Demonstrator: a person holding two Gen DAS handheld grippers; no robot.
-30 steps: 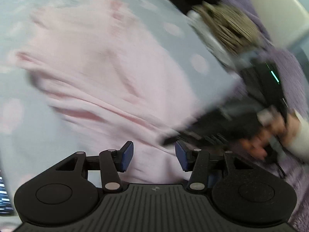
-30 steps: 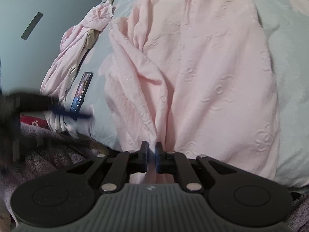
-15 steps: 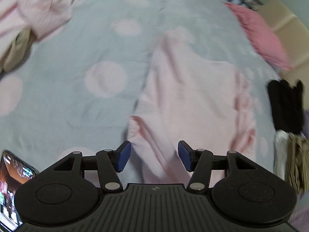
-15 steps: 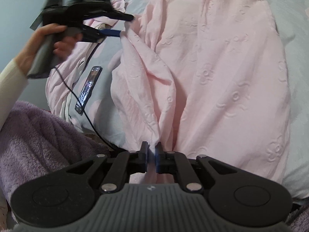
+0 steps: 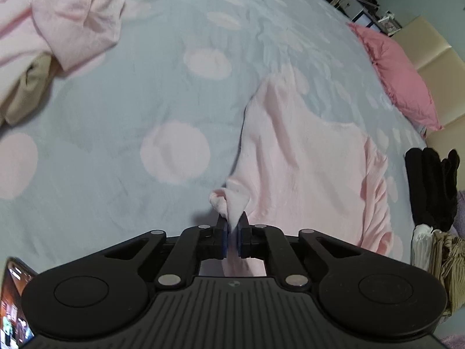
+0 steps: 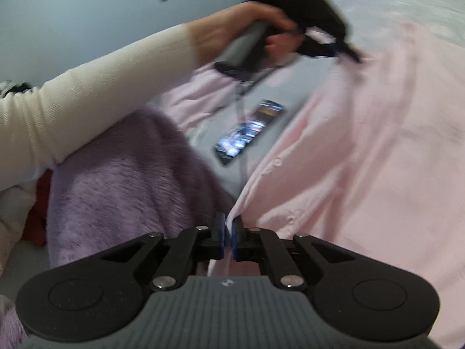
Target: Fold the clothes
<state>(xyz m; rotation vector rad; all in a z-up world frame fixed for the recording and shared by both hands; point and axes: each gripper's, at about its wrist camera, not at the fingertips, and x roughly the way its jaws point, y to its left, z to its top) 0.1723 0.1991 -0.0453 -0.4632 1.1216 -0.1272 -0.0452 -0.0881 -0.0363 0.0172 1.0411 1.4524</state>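
Left wrist view: left gripper [image 5: 231, 234] pinches the pink garment [image 5: 305, 174] mid-bed [image 5: 116, 110]; right gripper [image 6: 228, 240] clamps its near-edge hem.

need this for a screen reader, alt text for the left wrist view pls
The left hand-held gripper is shut on a corner of a pink garment spread on a pale blue bedspread with pink dots. A pink pillow lies at the right edge.
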